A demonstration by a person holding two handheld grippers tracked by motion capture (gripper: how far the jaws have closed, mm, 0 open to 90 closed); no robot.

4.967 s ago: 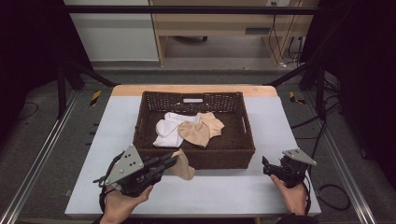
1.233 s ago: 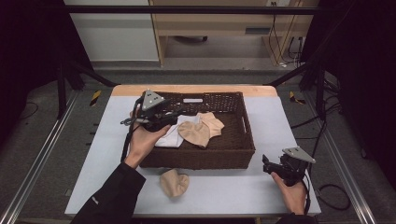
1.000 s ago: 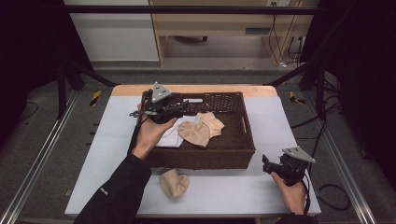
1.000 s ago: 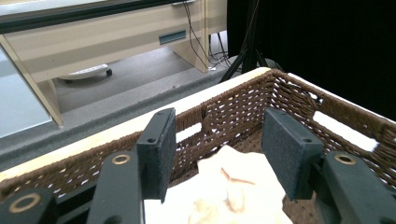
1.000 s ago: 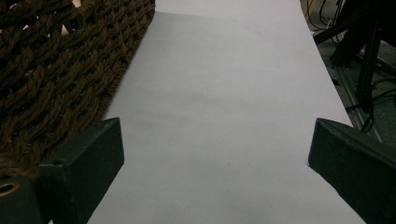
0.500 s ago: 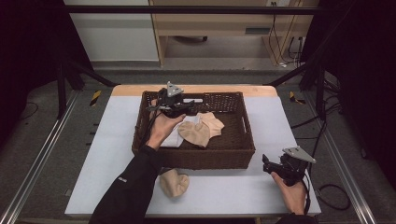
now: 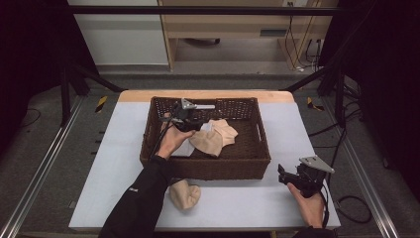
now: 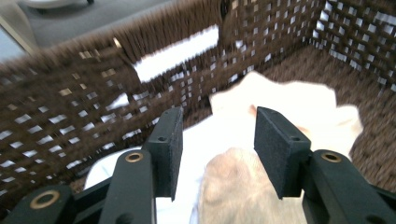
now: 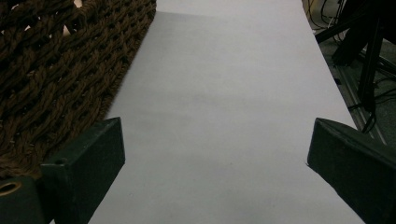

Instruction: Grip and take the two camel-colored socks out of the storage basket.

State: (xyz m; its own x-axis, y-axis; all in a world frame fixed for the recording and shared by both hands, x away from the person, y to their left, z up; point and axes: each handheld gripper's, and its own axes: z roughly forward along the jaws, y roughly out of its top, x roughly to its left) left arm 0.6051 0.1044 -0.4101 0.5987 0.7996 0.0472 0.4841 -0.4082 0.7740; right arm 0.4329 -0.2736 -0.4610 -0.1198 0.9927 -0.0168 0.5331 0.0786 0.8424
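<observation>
A brown wicker basket (image 7: 257, 148) stands mid-table and holds a white cloth (image 8: 205, 135) and tan cloths (image 7: 214, 139). My left gripper (image 7: 193, 120) is inside the basket near its far wall. In the left gripper view it (image 8: 218, 149) is open just above the pile, with a tan cloth (image 8: 233, 191) and the white one below the gap between its jaws. Another tan cloth (image 7: 184, 194) lies on the table in front of the basket. My right gripper (image 7: 283, 174) rests open at the front right; in its own view it (image 9: 215, 154) has only bare table (image 9: 224, 93) ahead.
The basket's woven wall (image 9: 56, 79) is just left of my right gripper. The white tabletop (image 7: 114, 163) has free room on both sides of the basket. Dark metal frame bars (image 7: 49, 158) run along the table's sides.
My left gripper left the table's front left, where the tan cloth now lies, and moved up and rightward into the basket. The right gripper has stayed still.
</observation>
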